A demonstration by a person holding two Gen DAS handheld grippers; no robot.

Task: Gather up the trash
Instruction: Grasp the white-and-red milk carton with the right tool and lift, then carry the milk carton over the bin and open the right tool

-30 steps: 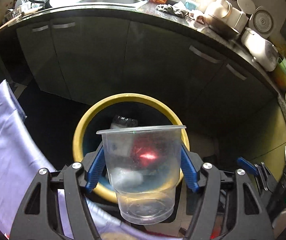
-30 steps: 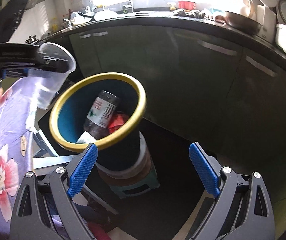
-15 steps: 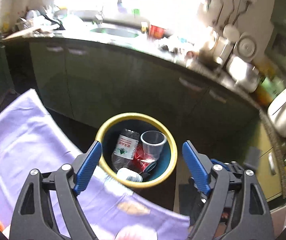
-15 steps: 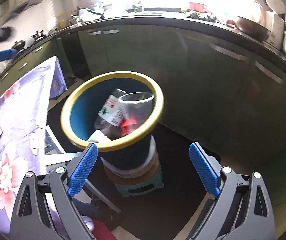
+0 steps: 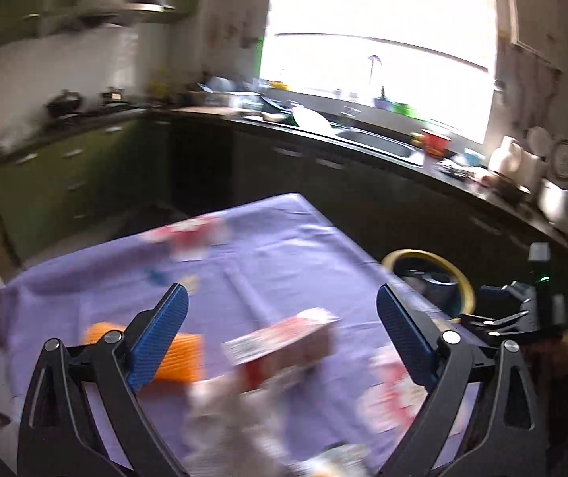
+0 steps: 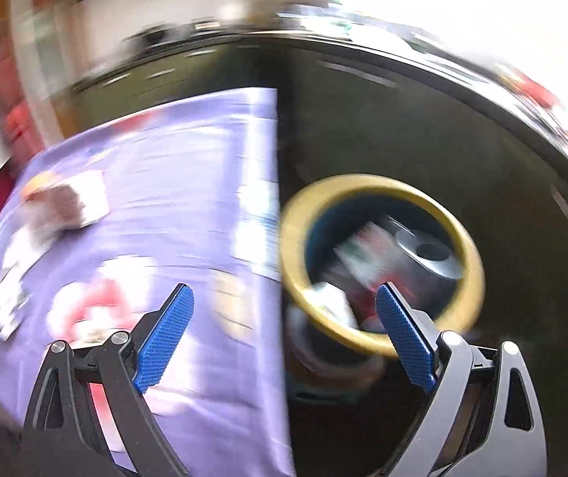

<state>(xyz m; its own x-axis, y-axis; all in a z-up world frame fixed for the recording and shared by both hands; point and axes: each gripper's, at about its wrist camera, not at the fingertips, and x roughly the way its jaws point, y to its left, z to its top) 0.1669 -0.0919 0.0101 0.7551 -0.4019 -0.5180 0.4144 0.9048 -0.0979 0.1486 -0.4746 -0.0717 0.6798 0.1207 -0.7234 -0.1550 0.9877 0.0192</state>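
- The left gripper (image 5: 282, 310) stands with its blue pads (image 5: 160, 328) spread wide and nothing between them; it hangs over the table with the purple cloth (image 5: 284, 246).
- Just ahead of it and below the gap between its pads lies a blurred red-and-white carton (image 5: 284, 344) — near the closer edge of the cloth.
- Beside its left pad, partly hidden behind it, sits an orange packet (image 5: 178, 359) on the cloth.
- Further crumpled, pale wrappers (image 5: 236, 409) lie lower in that view, too smeared to name.
- Beyond its right pad, off the table's edge, stands the yellow-rimmed bin (image 5: 429, 256), with dark things inside.
- The right gripper (image 6: 284, 314) is likewise spread wide and empty — the view is heavily blurred.
- Its right pad (image 6: 403, 334) lies in front of the bin (image 6: 367, 181), in which a clear plastic cup (image 6: 427, 266) and a labelled bottle (image 6: 363, 254) can be made out, the cup on the right.
- Its left pad is over the cloth, and a small carton (image 6: 73, 198) sits far ahead of it to the left.
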